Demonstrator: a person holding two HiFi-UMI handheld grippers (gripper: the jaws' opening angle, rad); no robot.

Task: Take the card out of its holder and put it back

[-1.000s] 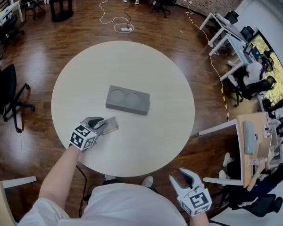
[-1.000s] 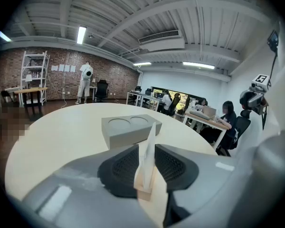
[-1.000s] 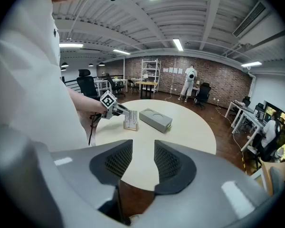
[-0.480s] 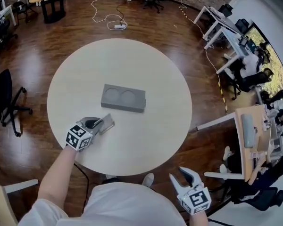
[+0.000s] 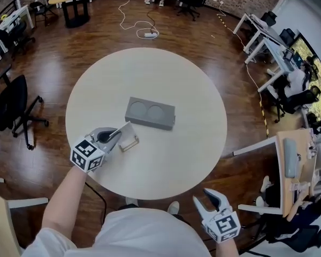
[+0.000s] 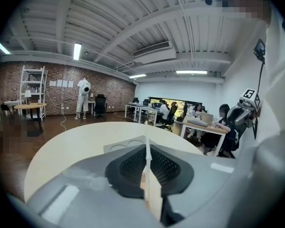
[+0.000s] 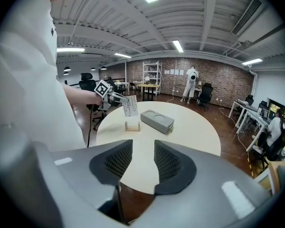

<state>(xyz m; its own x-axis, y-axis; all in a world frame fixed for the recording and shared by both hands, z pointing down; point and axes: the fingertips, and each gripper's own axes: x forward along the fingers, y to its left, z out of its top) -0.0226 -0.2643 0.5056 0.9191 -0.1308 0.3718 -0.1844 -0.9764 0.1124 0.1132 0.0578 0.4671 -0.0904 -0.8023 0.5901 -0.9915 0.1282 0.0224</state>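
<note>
My left gripper (image 5: 116, 134) is shut on a thin white card (image 5: 123, 128), which it holds edge-on above the table's near left part. In the left gripper view the card (image 6: 147, 165) stands pinched between the dark pads. A small wooden holder (image 5: 129, 143) sits bare on the table just right of that gripper. From the right gripper view, the printed card (image 7: 129, 106) hangs just above the holder (image 7: 132, 126) and clear of it. My right gripper (image 5: 211, 198) is open and holds nothing, off the table's near edge by my body.
A grey block (image 5: 150, 113) with two round recesses lies at the middle of the round table (image 5: 192, 143). Office chairs (image 5: 10, 108) stand on the wooden floor at left, desks (image 5: 267, 31) at right. A cable (image 5: 144, 31) trails on the floor behind.
The left gripper's jaws have shut on the card and lifted it up out of the holder, which now stands uncovered. The right gripper has stayed where it was.
</note>
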